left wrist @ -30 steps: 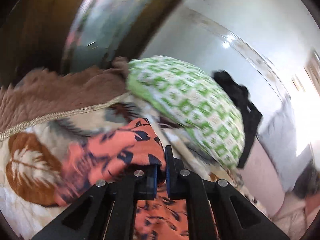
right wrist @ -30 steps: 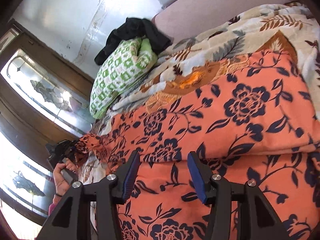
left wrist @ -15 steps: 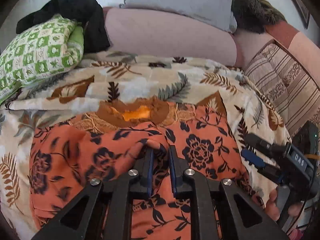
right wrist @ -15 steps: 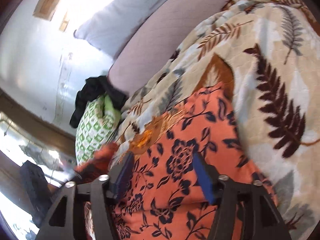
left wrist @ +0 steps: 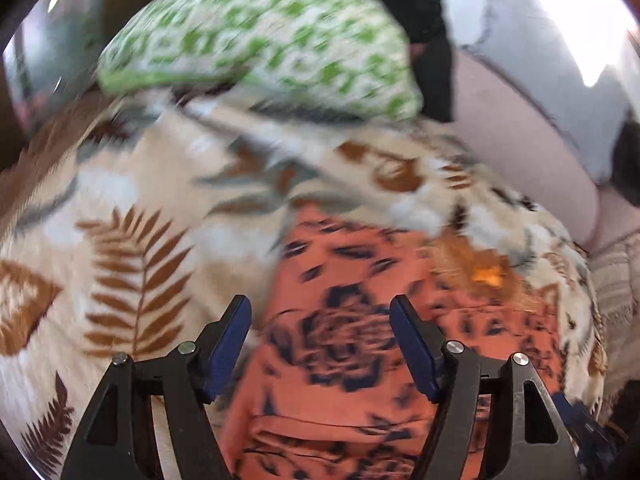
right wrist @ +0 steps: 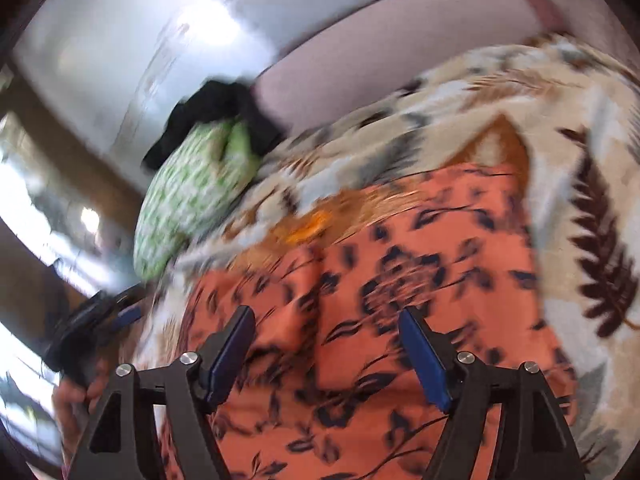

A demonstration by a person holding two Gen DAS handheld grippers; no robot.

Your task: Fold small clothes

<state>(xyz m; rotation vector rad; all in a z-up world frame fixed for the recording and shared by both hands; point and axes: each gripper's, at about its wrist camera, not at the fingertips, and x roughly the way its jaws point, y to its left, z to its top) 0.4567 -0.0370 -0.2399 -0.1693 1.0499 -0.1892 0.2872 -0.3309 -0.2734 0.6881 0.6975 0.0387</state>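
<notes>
An orange garment with dark blue flowers (left wrist: 360, 344) lies folded on a leaf-print blanket (left wrist: 132, 248). My left gripper (left wrist: 320, 332) is open and empty, hovering just above the garment's left part. In the right wrist view the same garment (right wrist: 400, 288) fills the lower middle. My right gripper (right wrist: 328, 344) is open and empty above it. The left gripper (right wrist: 96, 320) also shows at the left edge of the right wrist view, in a hand. Both views are motion-blurred.
A green-and-white patterned pillow (left wrist: 264, 44) lies at the blanket's far side with a black cloth (left wrist: 424, 20) behind it. A pink padded backrest (left wrist: 520, 120) runs along the far edge. The blanket (right wrist: 580, 160) extends right of the garment.
My left gripper has opened and let go of the garment fold it carried over. The garment now lies folded narrower. My right gripper stays open above it.
</notes>
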